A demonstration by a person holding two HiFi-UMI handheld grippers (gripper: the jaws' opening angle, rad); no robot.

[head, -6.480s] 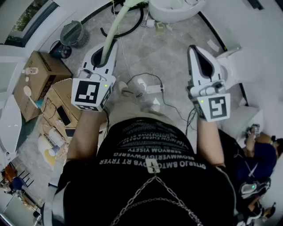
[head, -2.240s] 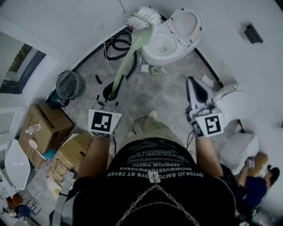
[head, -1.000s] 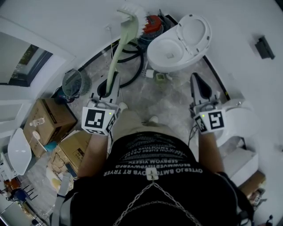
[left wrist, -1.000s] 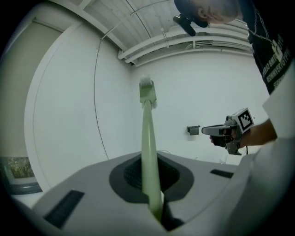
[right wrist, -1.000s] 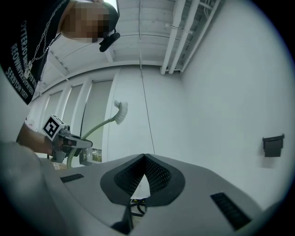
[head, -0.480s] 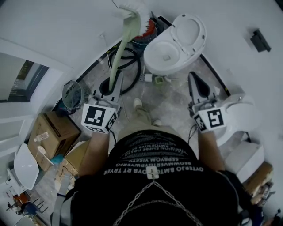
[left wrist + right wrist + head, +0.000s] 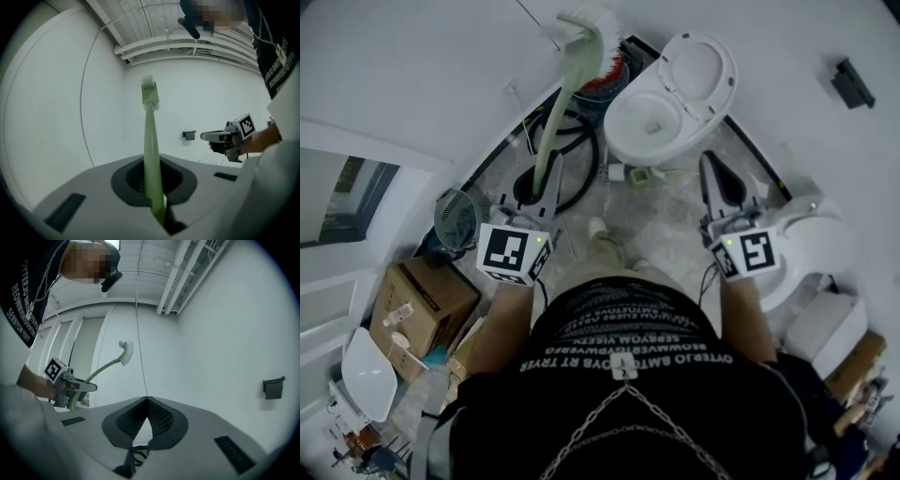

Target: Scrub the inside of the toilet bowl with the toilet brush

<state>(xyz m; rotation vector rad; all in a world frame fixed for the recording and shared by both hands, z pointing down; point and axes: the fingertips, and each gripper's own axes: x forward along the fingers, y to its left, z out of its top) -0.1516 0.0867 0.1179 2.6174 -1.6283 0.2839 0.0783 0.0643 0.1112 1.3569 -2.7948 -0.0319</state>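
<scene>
My left gripper (image 7: 542,178) is shut on the pale green handle (image 7: 151,159) of the toilet brush. The brush points up and away, and its white bristle head (image 7: 586,28) hangs in the air near the wall, left of the toilet. The white toilet bowl (image 7: 649,120) stands ahead with its lid (image 7: 701,67) raised; the brush is outside it. My right gripper (image 7: 712,164) is shut with nothing in it, its tips touching (image 7: 146,399), and it sits in front of the bowl's right side. The right gripper view shows the brush head (image 7: 125,352) off to the left.
A red object (image 7: 605,73) and coiled black hose (image 7: 577,155) lie left of the toilet. A round fan (image 7: 455,217) and cardboard boxes (image 7: 427,298) are at my left. Another white fixture (image 7: 806,246) stands right. A black holder (image 7: 850,82) hangs on the wall.
Over the earlier frames the person has walked up to the toilet, carrying the brush raised. In the last second the brush head stays beside the bowl and both grippers keep their state.
</scene>
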